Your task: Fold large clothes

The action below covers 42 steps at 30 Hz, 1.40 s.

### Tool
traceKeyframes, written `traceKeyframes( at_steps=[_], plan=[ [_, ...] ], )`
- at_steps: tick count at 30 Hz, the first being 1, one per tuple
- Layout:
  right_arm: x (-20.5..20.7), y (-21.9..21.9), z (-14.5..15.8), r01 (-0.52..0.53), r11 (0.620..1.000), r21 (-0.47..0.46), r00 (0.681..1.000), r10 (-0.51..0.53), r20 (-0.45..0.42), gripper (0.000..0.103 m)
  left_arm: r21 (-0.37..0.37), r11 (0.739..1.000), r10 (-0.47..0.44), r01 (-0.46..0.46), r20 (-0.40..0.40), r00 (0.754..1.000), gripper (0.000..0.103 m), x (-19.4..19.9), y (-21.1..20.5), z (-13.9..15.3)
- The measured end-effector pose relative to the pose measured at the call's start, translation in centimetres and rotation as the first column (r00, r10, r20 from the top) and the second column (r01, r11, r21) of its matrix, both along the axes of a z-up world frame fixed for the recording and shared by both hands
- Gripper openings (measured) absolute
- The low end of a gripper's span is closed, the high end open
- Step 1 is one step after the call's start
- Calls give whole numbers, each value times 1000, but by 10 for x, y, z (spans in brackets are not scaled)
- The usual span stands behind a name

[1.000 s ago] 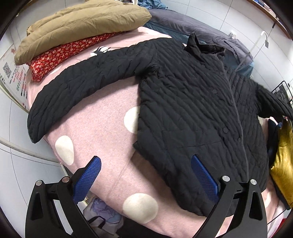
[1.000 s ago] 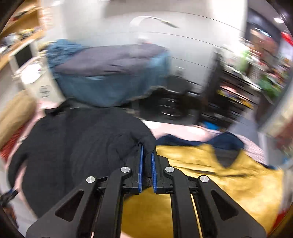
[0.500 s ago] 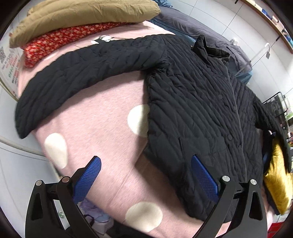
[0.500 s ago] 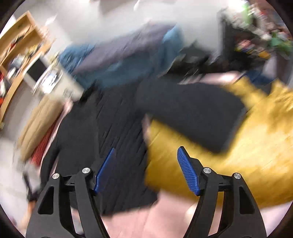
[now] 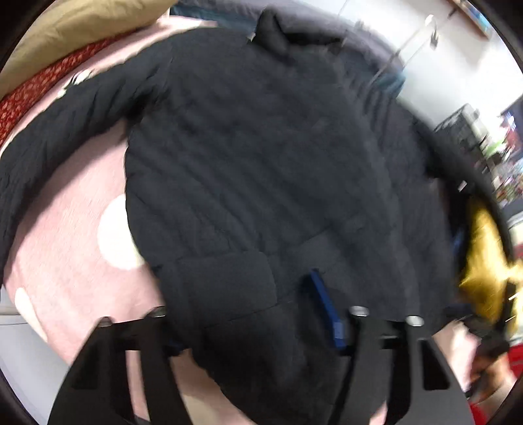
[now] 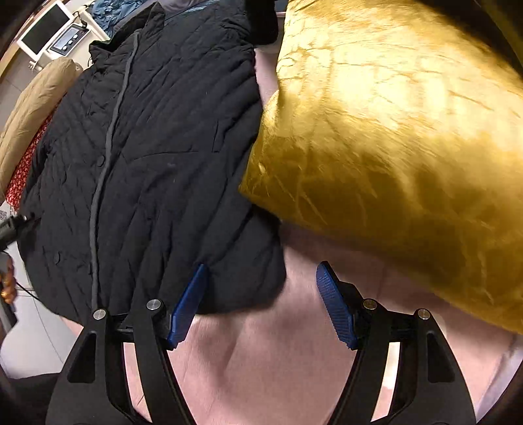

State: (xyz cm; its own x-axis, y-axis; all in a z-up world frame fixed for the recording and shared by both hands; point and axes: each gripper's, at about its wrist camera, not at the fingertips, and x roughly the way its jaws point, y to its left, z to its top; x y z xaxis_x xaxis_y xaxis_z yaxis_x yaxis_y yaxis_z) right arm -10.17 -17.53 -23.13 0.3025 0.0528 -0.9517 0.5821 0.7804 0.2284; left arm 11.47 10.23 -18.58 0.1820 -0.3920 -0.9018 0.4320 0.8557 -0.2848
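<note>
Jacket: the black quilted jacket (image 5: 261,157) lies spread front-up on my pink dotted blanket (image 5: 65,248), collar away from me, hem towards me.
Left gripper: my left gripper (image 5: 248,310) has just been closing with the jacket's hem bunched between its jaws; through the blur I cannot tell whether the pads press yet.
Right gripper: my right gripper (image 6: 261,304) has its jaws apart, empty over bare blanket, one pad (image 6: 188,304) at the hem's corner.
Beside: a gold garment (image 6: 392,130) lies just right of the jacket.
Far edge: tan bedding (image 5: 81,26) over red floral cloth (image 5: 29,98).
</note>
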Motion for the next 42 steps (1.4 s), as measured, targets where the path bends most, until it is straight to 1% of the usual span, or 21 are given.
traceKeyframes(
  at_steps=[1,2,4,5,7,9,10,11,13,15,17,20,27,28,29,30,31,32,35,39,42],
  plan=[
    [3,0,-1,2,1000,22,1000,-2,0,67,-42,999,21,-20,16,1000,35,2,-3,19],
    [6,0,-3,-4,998,65,1000,3,8,52,-97,995,37,-35,24,999,32,3,-3,40],
    [15,10,5,-27,997,74,1000,28,-8,31,-171,984,52,-41,62,997,26,5,-1,80],
    [19,16,13,-50,996,75,999,50,8,25,-192,981,54,-34,103,993,26,4,3,102],
    [19,24,29,-81,992,92,995,76,59,22,-203,978,88,-45,206,975,27,1,20,139],
    [11,23,45,-58,992,111,993,46,107,22,-189,978,137,-87,271,953,50,-3,41,153],
    [6,20,47,-32,992,120,994,18,111,24,-147,982,156,-116,299,941,79,-4,51,154],
    [-1,15,47,7,991,132,994,-21,106,29,-96,988,146,-122,314,938,86,-4,60,146],
    [-13,5,38,69,984,162,995,-80,62,32,25,993,102,-115,310,945,85,-6,71,121],
    [-16,2,32,74,985,158,996,-81,40,35,101,990,66,-94,255,965,85,-8,80,92],
    [-15,2,31,59,987,151,997,-65,33,41,118,987,84,-107,187,979,85,-11,95,60],
    [-8,4,25,43,987,155,998,-48,28,58,131,978,151,-160,75,986,85,-13,111,15],
    [10,5,-3,53,981,189,997,-63,47,61,107,980,183,-170,-124,975,83,-29,103,-59],
    [13,6,-6,50,979,200,997,-62,55,61,122,979,175,-162,-106,979,82,-34,95,-61],
    [18,9,-8,41,978,203,997,-54,58,61,121,982,152,-142,-83,985,72,-38,88,-59],
    [24,12,-8,26,982,189,998,-36,51,56,131,984,136,-125,-77,988,68,-40,84,-59],
    [27,13,-6,15,982,187,998,-25,50,33,148,983,120,-108,-76,990,57,-41,80,-56],
    [31,16,-3,1,980,197,998,-12,57,24,142,985,111,-98,-86,990,43,-41,78,-52],
    [38,24,17,-31,985,170,995,15,95,18,128,987,102,-93,-66,993,18,-43,79,-31],
    [25,27,60,-46,978,204,981,6,193,14,69,994,82,-82,8,997,10,-49,95,19],
    [12,33,93,-94,975,203,975,50,215,12,106,993,56,-61,43,997,10,-56,101,48]
  ],
)
